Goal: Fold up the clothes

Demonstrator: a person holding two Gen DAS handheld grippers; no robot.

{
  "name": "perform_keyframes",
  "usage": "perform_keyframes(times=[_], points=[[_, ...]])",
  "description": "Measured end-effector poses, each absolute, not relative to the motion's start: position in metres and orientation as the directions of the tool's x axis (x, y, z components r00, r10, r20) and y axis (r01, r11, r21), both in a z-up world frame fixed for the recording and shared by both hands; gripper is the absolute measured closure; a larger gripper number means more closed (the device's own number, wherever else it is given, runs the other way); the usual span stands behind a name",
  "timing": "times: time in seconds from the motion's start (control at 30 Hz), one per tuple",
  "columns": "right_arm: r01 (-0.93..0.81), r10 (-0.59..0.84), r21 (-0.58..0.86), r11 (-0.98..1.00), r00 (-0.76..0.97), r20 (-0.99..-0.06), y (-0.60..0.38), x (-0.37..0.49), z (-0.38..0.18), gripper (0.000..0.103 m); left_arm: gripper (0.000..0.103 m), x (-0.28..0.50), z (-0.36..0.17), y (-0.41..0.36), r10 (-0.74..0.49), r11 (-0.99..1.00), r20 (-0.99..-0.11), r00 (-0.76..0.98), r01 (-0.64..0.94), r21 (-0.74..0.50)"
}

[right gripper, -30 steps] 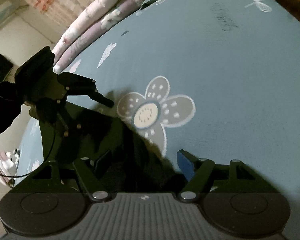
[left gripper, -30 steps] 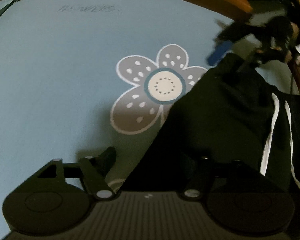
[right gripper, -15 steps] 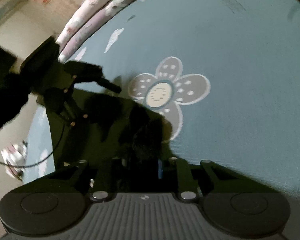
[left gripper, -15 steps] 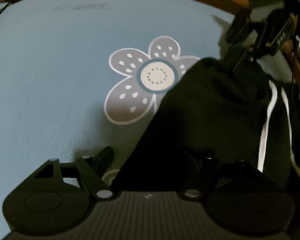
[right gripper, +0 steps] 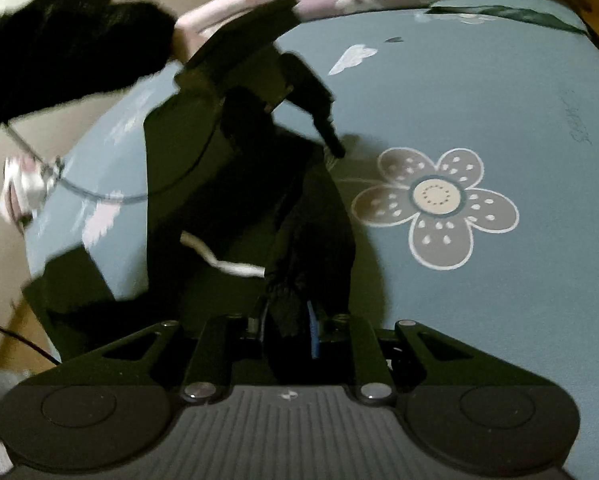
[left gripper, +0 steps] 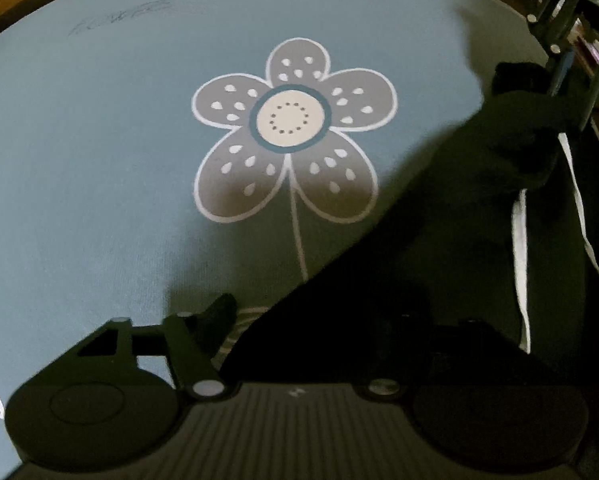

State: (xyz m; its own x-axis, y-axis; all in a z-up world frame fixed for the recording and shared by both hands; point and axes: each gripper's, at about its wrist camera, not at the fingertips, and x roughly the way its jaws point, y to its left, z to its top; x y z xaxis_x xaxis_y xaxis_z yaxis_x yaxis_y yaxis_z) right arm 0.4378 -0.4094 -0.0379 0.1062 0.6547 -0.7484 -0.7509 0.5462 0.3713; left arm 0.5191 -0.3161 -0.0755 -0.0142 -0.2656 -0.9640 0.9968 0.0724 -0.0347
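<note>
The black garment [left gripper: 439, 240] with white stripes lies on the blue bedsheet [left gripper: 99, 140], just right of its printed grey flower [left gripper: 289, 152]. The right gripper [right gripper: 287, 320] is clamped narrow on a bunched fold of it. The left gripper [left gripper: 311, 312] stands wide, its one visible finger [left gripper: 215, 312] below the flower and the cloth covering the other.

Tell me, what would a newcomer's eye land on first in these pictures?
Probably the big grey flower printed on the blue bedsheet, mid-picture in the left wrist view. Next, the black garment with white stripes, to the flower's right. In the right wrist view, the right gripper is shut on a bunch of it, low in the middle.
</note>
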Motion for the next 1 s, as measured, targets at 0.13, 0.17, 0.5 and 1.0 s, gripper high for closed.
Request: perform_keyframes(times=[0.13, 0.17, 0.5, 1.0], points=[[-0.795, 0.612, 0.3, 0.527, 0.11, -0.784, -0.398, 0.425, -0.039, 0.081, 0.074, 0.505, -0.073, -0.316, -0.267, 0.025, -0.964, 0.005, 1.0, -0.001], [-0.813, 0.591, 0.262, 0.52, 0.121, -0.798, -0.393, 0.42, -0.039, 0.08, 0.079, 0.502, -0.072, -0.316, -0.267, 0.013, -0.964, 0.01, 1.0, 0.007], [-0.838, 0.481, 0.081, 0.539, 0.228, -0.847, -0.375, 0.433, -0.063, 0.048, 0.094, 0.475, -0.069, -0.313, -0.28, -0.056, -0.958, 0.066, 0.995, 0.085], [-0.615, 0.414, 0.086, 0.784, 0.415, -0.81, -0.408, 0.467, -0.04, 0.084, 0.099, 0.475, -0.042, -0.331, -0.293, 0.111, -0.879, 0.376, 0.927, 0.359]])
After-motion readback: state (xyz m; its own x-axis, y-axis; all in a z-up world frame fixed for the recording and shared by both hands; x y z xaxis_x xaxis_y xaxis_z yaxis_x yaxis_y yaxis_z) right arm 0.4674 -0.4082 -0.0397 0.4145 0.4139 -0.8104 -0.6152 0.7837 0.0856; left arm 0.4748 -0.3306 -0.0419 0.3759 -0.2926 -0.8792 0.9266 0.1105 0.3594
